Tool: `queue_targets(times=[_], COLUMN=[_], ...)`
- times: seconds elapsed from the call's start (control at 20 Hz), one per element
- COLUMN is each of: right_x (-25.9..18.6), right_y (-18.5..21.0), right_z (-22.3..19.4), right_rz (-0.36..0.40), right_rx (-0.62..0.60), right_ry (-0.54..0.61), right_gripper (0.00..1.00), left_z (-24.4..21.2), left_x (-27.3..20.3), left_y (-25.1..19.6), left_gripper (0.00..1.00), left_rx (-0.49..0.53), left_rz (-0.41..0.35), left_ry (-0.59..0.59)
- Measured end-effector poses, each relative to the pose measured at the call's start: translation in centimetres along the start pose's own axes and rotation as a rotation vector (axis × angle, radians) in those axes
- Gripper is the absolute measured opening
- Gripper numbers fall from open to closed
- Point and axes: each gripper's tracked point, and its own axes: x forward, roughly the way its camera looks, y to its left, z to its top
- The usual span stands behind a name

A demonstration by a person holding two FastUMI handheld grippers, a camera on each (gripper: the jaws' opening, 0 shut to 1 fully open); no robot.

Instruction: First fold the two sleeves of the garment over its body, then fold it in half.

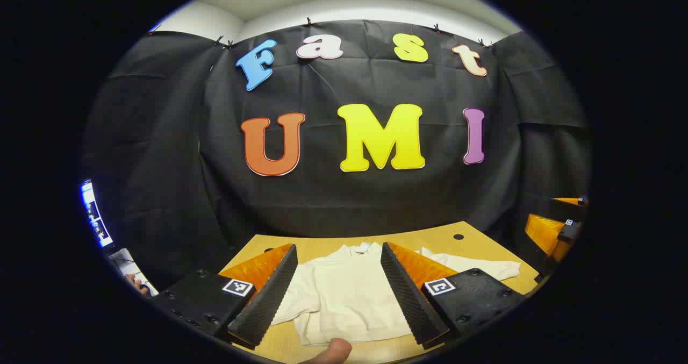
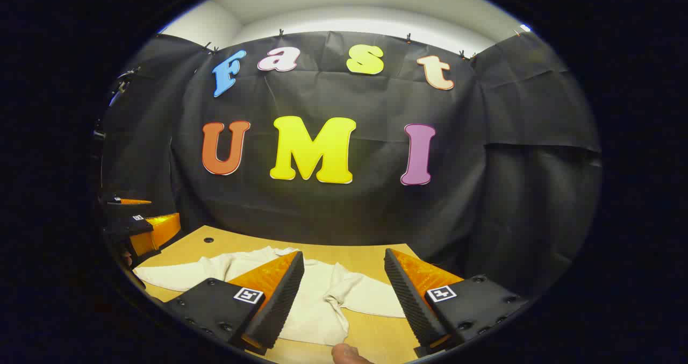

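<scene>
A cream long-sleeved garment (image 1: 344, 294) lies flat on the wooden table (image 1: 430, 234), collar toward the wall. In the left gripper view one sleeve (image 1: 478, 267) stretches out to the right, and the other lies close along the body at the left. My left gripper (image 1: 338, 248) hovers open above the garment's body. In the right gripper view the garment (image 2: 183, 275) spreads off to the left, and a rumpled sleeve (image 2: 365, 297) lies below my open right gripper (image 2: 344, 252). Neither gripper holds any cloth. A fingertip (image 1: 333, 349) shows at the bottom edge.
The black cloth wall stands right behind the table. A small dark hole (image 1: 458, 236) sits in the tabletop near the back. The right gripper (image 1: 556, 229) shows at the right edge, the left gripper (image 2: 142, 227) at the left edge. A lit screen (image 1: 94, 213) glows far left.
</scene>
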Motion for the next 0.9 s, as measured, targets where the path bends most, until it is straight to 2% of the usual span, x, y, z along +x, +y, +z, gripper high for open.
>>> queue_targets(times=[0.4, 0.9], right_x=[3.6, 6.4], right_y=[1.4, 2.5], right_z=[4.5, 6.4], right_rz=[0.048, 0.092], right_rx=[-0.010, -0.053], right_ry=[-0.078, -0.109], right_gripper=[0.93, 0.92], left_z=[1.0, 2.6], left_x=[1.7, 4.6], left_y=[0.9, -0.5], left_gripper=[1.00, 1.00], left_rx=[0.005, -0.005], left_rz=[0.056, 0.041], left_ry=[-0.018, -0.039])
